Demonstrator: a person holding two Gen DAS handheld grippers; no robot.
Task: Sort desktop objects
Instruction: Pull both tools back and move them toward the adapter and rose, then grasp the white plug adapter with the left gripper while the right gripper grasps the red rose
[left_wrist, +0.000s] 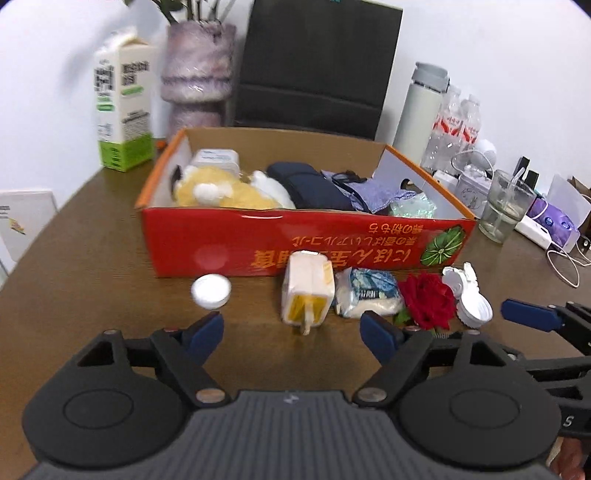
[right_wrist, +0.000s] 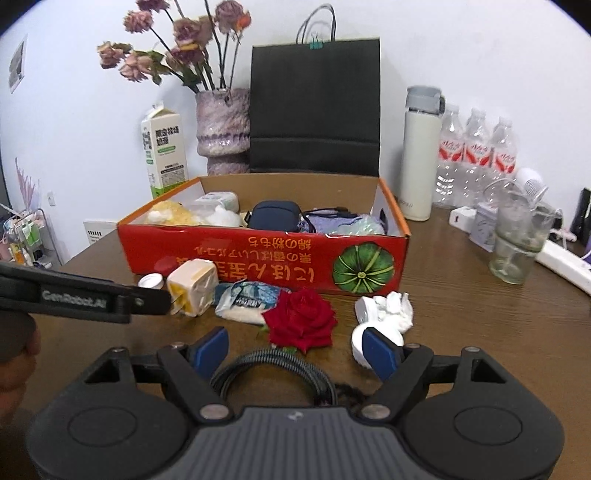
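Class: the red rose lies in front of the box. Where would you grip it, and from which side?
Grip the rose across its round bloom, coming straight down from above with the right gripper, whose open jaws already flank it. Little stem shows, and the packet crowds its left.

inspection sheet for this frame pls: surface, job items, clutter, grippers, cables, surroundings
Surface: brown wooden table, no spills seen.
Job's things: red cardboard box open, already holding a yellow plush, a dark pouch and other items. In front of it on the table: white cap, cream cube, tissue pack, red rose, white lidded piece.
Clutter: milk carton, vase, black paper bag, thermos, water bottles, glass.
Grippers: left gripper open, empty; right gripper open, empty, above a coiled black cable.
Cables: white cord at the right edge.
Surroundings: white wall.
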